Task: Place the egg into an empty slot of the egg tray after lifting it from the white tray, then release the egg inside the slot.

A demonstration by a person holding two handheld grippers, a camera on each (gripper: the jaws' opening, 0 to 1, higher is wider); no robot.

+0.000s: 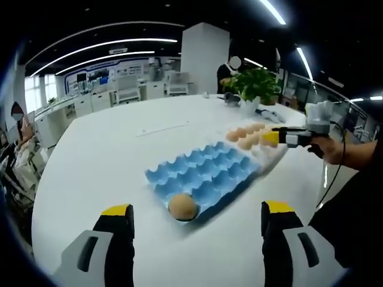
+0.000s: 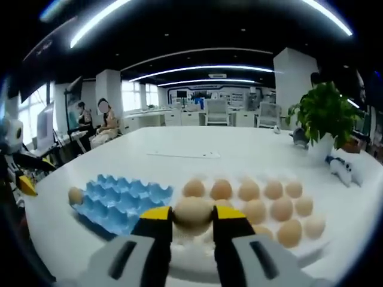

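White round table (image 1: 119, 173) carries a blue moulded egg tray (image 1: 206, 173) ahead of the left gripper (image 1: 197, 218), jaws apart, one brown egg (image 1: 182, 206) between them. Right gripper (image 2: 192, 215) clamps a tan egg (image 2: 192, 213) over the white tray (image 2: 311, 248).

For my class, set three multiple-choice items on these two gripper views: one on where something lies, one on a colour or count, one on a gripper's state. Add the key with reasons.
1. Where does the single egg in the blue egg tray lie?
A. in a corner slot
B. in the middle
C. beside the tray, on the table

2. What colour are the gripper fingertips?
A. red
B. yellow
C. green

3. What is the right gripper doing?
A. hanging open over the bare table
B. closed on an egg
C. gripping the plant

Key: 1 A, the egg fills a corner slot. 2 B, yellow tips show in both views. 3 B, its jaws press either side of an egg over the white tray.
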